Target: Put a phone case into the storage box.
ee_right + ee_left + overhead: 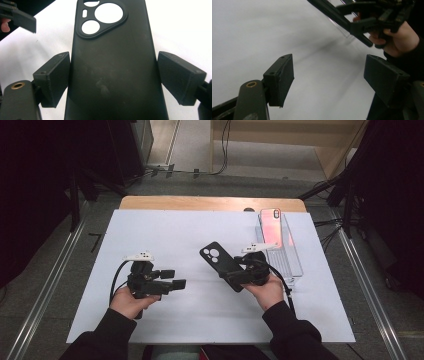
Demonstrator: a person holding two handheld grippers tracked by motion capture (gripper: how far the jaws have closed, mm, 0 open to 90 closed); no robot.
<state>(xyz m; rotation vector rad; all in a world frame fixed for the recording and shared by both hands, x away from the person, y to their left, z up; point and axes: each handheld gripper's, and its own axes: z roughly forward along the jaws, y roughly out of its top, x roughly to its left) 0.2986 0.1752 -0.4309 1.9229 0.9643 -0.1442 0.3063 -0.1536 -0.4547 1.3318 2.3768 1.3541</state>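
A black phone case [220, 262] with camera cut-outs hangs tilted above the white mat [165, 230], right of centre. My right gripper [240, 276] is shut on its lower end. In the right gripper view the case [112, 50] runs up between both pads [53, 77], back side facing the camera. My left gripper [175, 279] hovers over the mat at the left with its jaws open and pointing right toward the case. In the left gripper view nothing lies between the left gripper's [329, 75] pads, and the right hand [399, 42] with the case's edge [329, 11] shows beyond.
A pink phone [270, 222] leans in a clear plastic tray [292, 262] at the mat's back right, just behind my right hand. The wooden table edge [200, 202] runs along the far side. Metal rails flank the table on the floor.
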